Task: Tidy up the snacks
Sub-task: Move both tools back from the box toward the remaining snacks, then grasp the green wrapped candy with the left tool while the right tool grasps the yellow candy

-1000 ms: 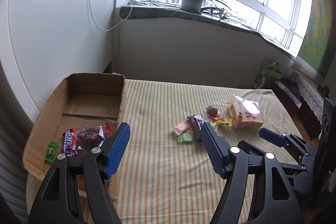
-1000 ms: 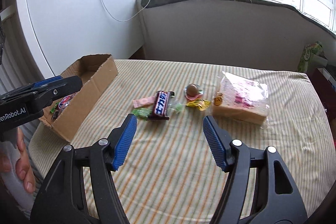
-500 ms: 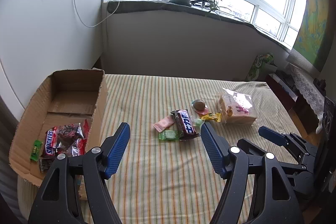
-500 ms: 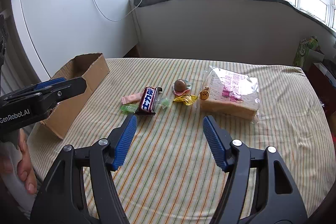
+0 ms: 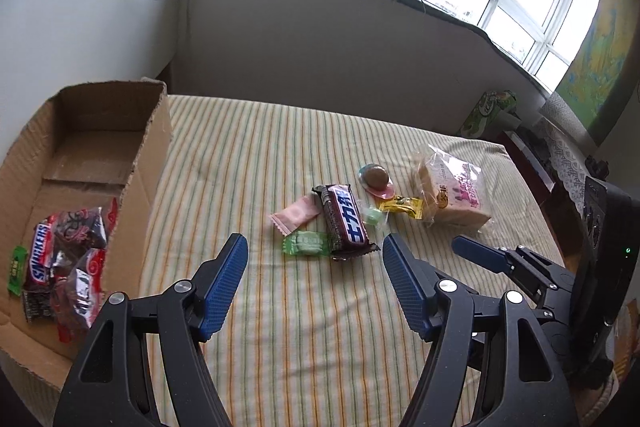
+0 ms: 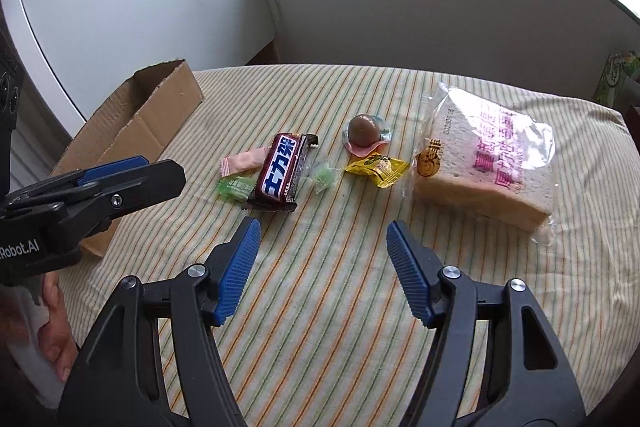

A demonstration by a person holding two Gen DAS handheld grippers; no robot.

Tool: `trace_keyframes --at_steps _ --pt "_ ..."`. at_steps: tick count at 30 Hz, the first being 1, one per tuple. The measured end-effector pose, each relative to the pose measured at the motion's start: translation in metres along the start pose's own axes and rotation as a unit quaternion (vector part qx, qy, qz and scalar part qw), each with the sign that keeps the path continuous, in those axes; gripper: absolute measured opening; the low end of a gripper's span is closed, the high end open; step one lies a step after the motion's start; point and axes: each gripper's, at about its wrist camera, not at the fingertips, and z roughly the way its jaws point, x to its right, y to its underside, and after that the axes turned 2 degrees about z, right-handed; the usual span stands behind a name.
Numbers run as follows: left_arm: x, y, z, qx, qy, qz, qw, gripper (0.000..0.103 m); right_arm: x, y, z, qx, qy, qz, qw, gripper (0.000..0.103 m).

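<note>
Looking along the left gripper (image 5: pixel 316 247): fingers spread wide, nothing between them, above bare striped tablecloth (image 5: pixel 248 163). Loose snacks ahead, counted: one dark chocolate bar (image 5: pixel 344 221), one pink wrapper (image 5: pixel 296 215), one green candy (image 5: pixel 306 243), a second paler green one (image 5: pixel 374 215), one yellow packet (image 5: pixel 402 206), one brown egg-like piece on a pink wrapper (image 5: pixel 377 177), one bag of sliced bread (image 5: pixel 452 193). Cardboard box (image 5: pixel 152 163) at left, open-topped; inside, one Snickers bar (image 5: pixel 39 261), several dark red-edged packets heaped so I can't count them, one small green piece. Box's near corner cut off by the frame. Right gripper (image 5: pixel 476 253) enters low right, only one blue finger showing.

Right wrist view: right gripper (image 6: pixel 322 231) also wide and empty, above open cloth just short of the chocolate bar (image 6: pixel 282 171). Same seven loose items; bread bag (image 6: pixel 492 155) nearest the right table edge. Box (image 6: pixel 160 107) contents hidden by its wall. Left gripper (image 6: pixel 120 173) crosses at left, covering the box's near end; part of a hand (image 6: pixel 56 335) low left. Cloth between fingers and snacks clear.
</note>
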Motion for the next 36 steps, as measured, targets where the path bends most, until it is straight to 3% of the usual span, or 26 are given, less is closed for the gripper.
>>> trace_keyframes --at_steps 4,8,21,27,29,32,36 --pt "-0.013 0.005 0.027 -0.053 0.027 -0.035 0.9976 0.07 0.008 -0.003 0.016 -0.017 -0.004 0.006 1.0 0.068" --pt "-0.02 0.009 0.039 -0.073 0.036 -0.046 0.9956 0.07 0.012 -0.009 0.022 -0.02 -0.004 0.004 1.0 0.068" --pt "-0.02 0.002 0.049 -0.074 0.035 -0.046 0.9956 0.07 0.032 -0.037 0.032 -0.017 -0.018 0.014 1.0 0.068" --pt "-0.006 0.003 0.056 -0.074 0.021 -0.003 0.9971 0.07 0.043 -0.045 0.039 -0.023 -0.021 0.031 0.999 0.068" --pt "0.004 0.001 0.061 -0.071 0.01 0.016 0.9973 0.07 0.046 -0.046 0.042 -0.023 -0.016 0.035 0.999 0.064" --pt "0.013 0.0 0.067 -0.067 -0.001 0.031 0.9973 0.069 0.05 -0.049 0.043 -0.021 -0.004 0.04 0.999 0.048" --pt "0.016 -0.002 0.073 -0.063 -0.016 0.05 0.9966 0.063 0.055 -0.053 0.044 -0.025 -0.012 0.052 0.998 0.047"
